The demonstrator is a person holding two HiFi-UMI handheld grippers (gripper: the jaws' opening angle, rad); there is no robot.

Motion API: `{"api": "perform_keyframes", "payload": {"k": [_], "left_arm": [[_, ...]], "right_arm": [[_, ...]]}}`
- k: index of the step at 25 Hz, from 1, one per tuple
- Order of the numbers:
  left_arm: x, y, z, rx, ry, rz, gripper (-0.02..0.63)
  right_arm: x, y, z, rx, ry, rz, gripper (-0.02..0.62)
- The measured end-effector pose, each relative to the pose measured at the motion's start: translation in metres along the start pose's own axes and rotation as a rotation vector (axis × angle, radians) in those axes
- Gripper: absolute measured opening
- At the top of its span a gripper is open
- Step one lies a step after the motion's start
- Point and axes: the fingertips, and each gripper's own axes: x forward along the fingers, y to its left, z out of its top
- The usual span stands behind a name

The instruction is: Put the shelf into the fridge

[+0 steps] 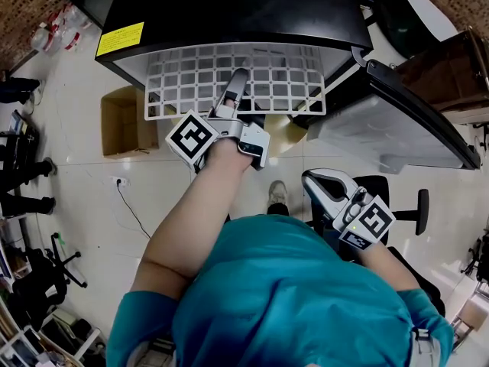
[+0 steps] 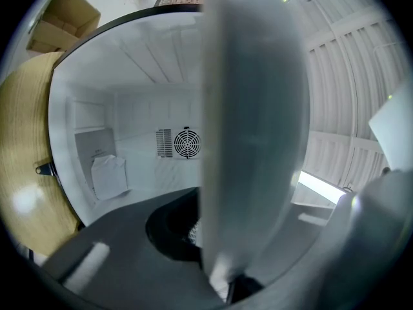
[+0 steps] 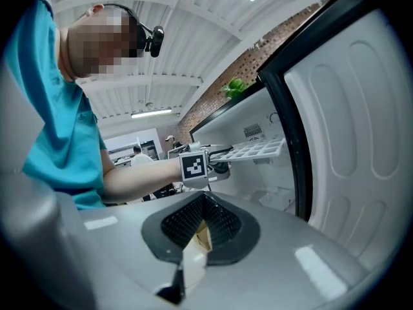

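A person in a teal shirt stands at an open black fridge [image 1: 229, 6], seen from above. The white wire shelf [image 1: 191, 79] lies flat at the upper centre of the frame. Its far part is under the fridge's top and its near part juts out of the opening. The left tool [image 1: 235, 90] is clamped on the shelf's near edge, just right of its middle. The left gripper view looks past a blurred jaw into the white interior, where a round fan grille [image 2: 187, 143] shows on the back wall. The right tool [image 1: 325, 183] hangs at the lower right of the frame, well apart from the shelf, its jaws drawn together with nothing held. The fridge door [image 1: 405, 121] stands open at the right. A cardboard box [image 1: 122, 121] sits on the floor at the left.

The step in hand looks like sliding the shelf in, partway done. The next move likely calls for a level, straight push so both side edges ride their ledges. Whether they are seated cannot be seen.
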Motion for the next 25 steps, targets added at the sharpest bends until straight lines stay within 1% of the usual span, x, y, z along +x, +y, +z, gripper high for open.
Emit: {"api": "perform_keyframes", "payload": {"k": [7, 8, 10, 11, 13, 15, 16, 18, 19, 25], "left_arm": [[0.015, -0.004, 0.007, -0.016, -0.008, -0.011, 0.046], [0.018, -0.006, 0.008, -0.027, -0.010, -0.019, 0.046], [0.026, -0.015, 0.008, -0.071, -0.015, -0.068, 0.046], [0.029, -0.017, 0.008, -0.082, -0.015, -0.077, 0.046], [0.034, -0.017, 0.010, -0.083, -0.014, -0.071, 0.048], [0.037, -0.014, 0.013, -0.068, -0.012, -0.039, 0.048], [0.039, -0.015, 0.015, -0.070, -0.012, -0.039, 0.049], [0.047, -0.023, 0.016, -0.096, -0.014, -0.085, 0.049], [0.051, -0.025, 0.017, -0.102, -0.014, -0.096, 0.050], [0.068, -0.023, 0.024, -0.098, -0.012, -0.086, 0.052]], "right_arm": [[0.000, -0.006, 0.005, -0.008, -0.016, -0.011, 0.002], [0.000, -0.006, 0.005, -0.008, -0.016, -0.012, 0.002], [-0.001, -0.007, 0.004, -0.008, -0.015, -0.012, 0.002], [-0.001, -0.007, 0.003, -0.008, -0.015, -0.013, 0.002], [-0.001, -0.009, 0.003, -0.009, -0.015, -0.014, 0.002], [-0.001, -0.009, 0.004, -0.011, -0.014, -0.015, 0.002], [-0.001, -0.009, 0.004, -0.012, -0.014, -0.016, 0.002], [0.000, -0.010, 0.005, -0.012, -0.014, -0.017, 0.002], [0.000, -0.011, 0.006, -0.012, -0.014, -0.017, 0.002], [0.002, -0.018, 0.005, -0.010, -0.013, -0.020, 0.002]]}}
